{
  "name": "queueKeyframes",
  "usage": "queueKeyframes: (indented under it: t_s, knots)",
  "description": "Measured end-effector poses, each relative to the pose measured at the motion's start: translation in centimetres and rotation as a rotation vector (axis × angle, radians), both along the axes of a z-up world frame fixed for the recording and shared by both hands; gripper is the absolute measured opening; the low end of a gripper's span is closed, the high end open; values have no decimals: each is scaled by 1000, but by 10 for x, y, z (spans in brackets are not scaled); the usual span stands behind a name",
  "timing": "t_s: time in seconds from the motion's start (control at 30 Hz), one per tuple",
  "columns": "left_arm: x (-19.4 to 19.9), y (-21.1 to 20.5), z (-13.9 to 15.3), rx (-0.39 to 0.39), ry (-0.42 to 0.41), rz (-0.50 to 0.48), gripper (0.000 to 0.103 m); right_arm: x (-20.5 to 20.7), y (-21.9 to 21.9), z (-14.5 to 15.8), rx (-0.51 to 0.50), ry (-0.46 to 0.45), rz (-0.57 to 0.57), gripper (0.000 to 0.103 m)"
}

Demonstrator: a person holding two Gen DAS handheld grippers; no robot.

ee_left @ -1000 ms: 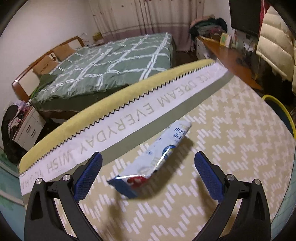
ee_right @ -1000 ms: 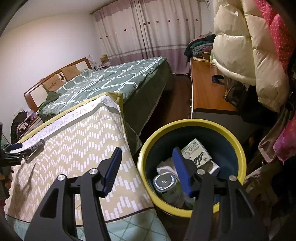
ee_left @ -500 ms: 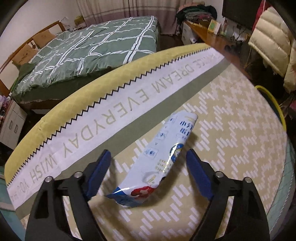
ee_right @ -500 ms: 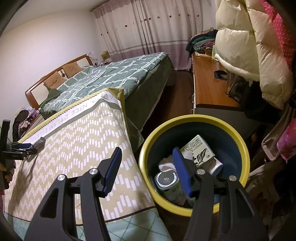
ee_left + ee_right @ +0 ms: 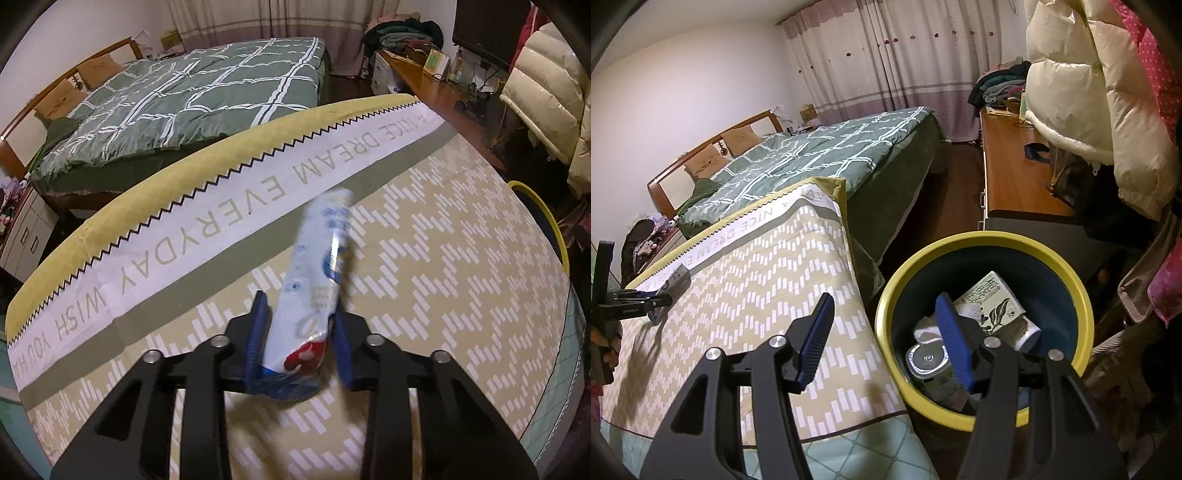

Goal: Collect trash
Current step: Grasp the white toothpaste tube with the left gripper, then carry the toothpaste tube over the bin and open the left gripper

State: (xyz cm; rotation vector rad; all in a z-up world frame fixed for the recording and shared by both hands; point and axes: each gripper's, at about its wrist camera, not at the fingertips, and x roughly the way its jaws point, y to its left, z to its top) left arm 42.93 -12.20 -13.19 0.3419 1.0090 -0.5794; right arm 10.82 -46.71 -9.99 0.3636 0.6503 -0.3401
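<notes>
Now the wrapper [image 5: 320, 280], a long white-and-blue packet with a red print at its near end, sits between the blue pads of the left claw [image 5: 297, 334], whose jaws are closing on that near end while its long axis runs up toward 12 o'clock over the patterned quilt [image 5: 461, 295]. The yellow-rimmed bin [image 5: 546, 218] lies at about 3 o'clock from it (past the quilt's edge). The right claw [image 5: 886, 338] hangs released and empty just above that bin, the nearer hand to it.

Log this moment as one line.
left tool: closing on wrapper | right tool: open, empty | bin: holds trash
</notes>
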Motion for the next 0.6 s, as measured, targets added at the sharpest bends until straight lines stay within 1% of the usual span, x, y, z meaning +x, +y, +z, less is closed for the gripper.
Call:
queueKeyframes:
  t_s: [0.07,0.13,0.33,0.43,0.6]
  knots:
    - [-7,-3,2,5,-21,3,28,-1,0,0,4,-3,1,55]
    - [-12,-5,6,-6,-32,-1,27,-1,0,0,3,-5,4,55]
    - [-30,-19,14,5,-52,0,26,-5,4,0,-11,5,38,55]
    - [-43,-30,18,8,-64,-18,26,-11,9,2,-44,18,62,55]
    - [-70,-57,33,-16,-91,-69,26,-33,9,4,-78,23,79,55]
